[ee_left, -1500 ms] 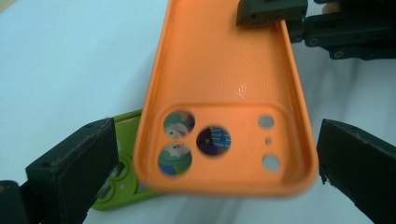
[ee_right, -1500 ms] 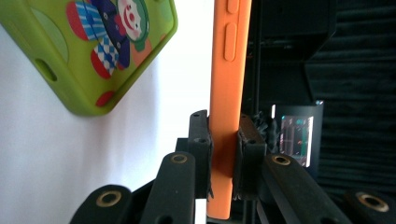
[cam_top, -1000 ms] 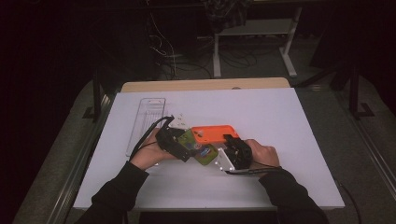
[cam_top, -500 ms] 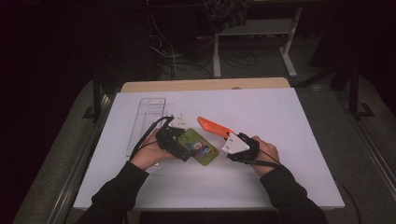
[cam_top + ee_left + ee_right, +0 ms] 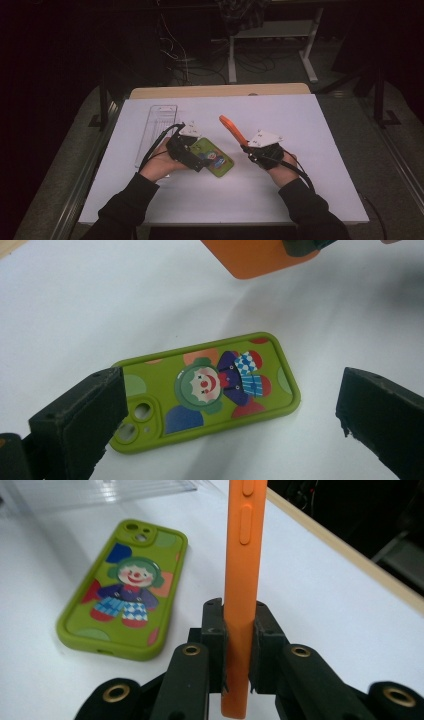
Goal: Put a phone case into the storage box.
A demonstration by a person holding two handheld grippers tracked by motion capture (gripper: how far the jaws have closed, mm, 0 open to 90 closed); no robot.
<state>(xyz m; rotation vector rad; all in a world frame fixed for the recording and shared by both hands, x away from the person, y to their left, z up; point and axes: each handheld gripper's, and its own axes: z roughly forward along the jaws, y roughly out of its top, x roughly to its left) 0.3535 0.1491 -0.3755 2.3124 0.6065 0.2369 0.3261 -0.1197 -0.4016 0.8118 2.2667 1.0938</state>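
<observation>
Orange phone case [image 5: 243, 580] stands on edge, pinched tight in the right gripper [image 5: 248, 148] and lifted near the table's [image 5: 325, 150] middle. The left gripper [image 5: 200, 162], jaws wide apart and empty, hovers over the green clown case [image 5: 210, 390] lying flat. Next likely comes setting the orange one down clear of the green. A clear tray [image 5: 156, 125] lies toward the left edge, out of the way.

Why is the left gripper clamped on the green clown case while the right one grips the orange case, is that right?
Not quite: the left gripper is open, its jaws standing apart on either side of the green case, which lies flat on the table, as the left gripper view shows. The right gripper does grip the orange case.
</observation>
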